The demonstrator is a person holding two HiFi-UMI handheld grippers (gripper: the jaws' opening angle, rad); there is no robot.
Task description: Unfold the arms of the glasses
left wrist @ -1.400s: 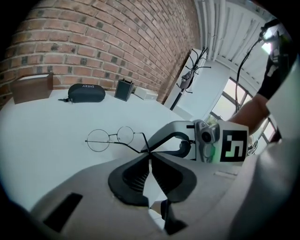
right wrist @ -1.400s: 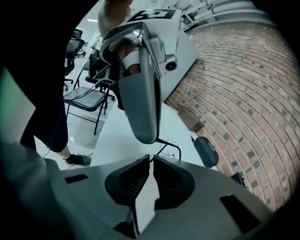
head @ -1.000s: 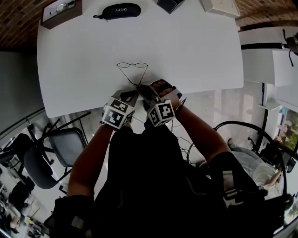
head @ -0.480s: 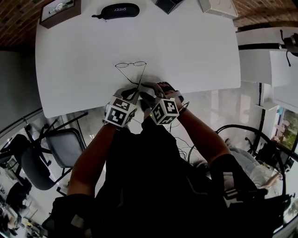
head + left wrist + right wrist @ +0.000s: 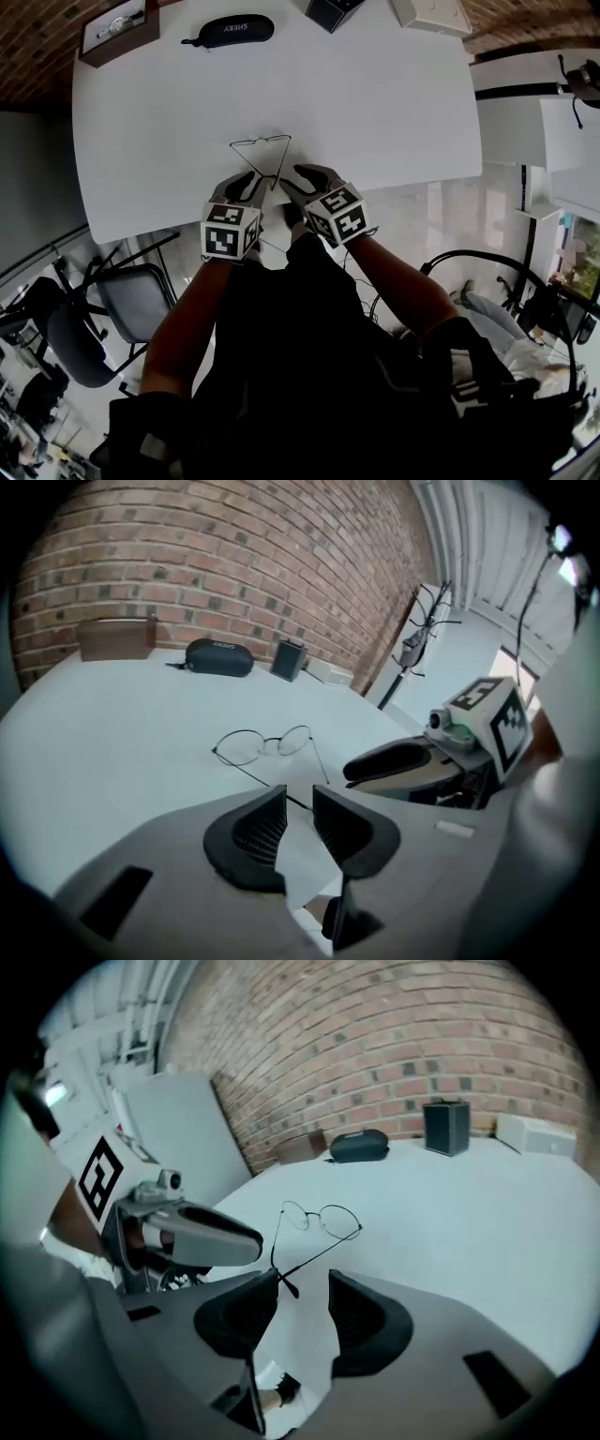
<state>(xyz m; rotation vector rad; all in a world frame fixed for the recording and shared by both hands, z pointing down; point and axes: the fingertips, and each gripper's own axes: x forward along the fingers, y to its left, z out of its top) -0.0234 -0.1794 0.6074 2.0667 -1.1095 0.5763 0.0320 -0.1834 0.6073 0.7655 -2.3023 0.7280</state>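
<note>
Glasses (image 5: 262, 142) on table (image 5: 375, 112) near edge, arms toward me. L gripper (image 5: 298, 803) jaws just opening, half apart, arm tip between, ungripped; R gripper (image 5: 302, 1288) same, wide. Thin wire: light, fragile; I'd grip near hinge.

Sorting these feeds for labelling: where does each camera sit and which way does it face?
Head view: on the head, facing steeply down at table and glasses; forearms, left gripper, right gripper show.
Left gripper view: on it, facing the brick wall; its just-opened jaws flank one glasses arm.
Right gripper view: likewise, just-opened jaws at the other arm's tip.
Gripper views share the glasses, black case.
</note>
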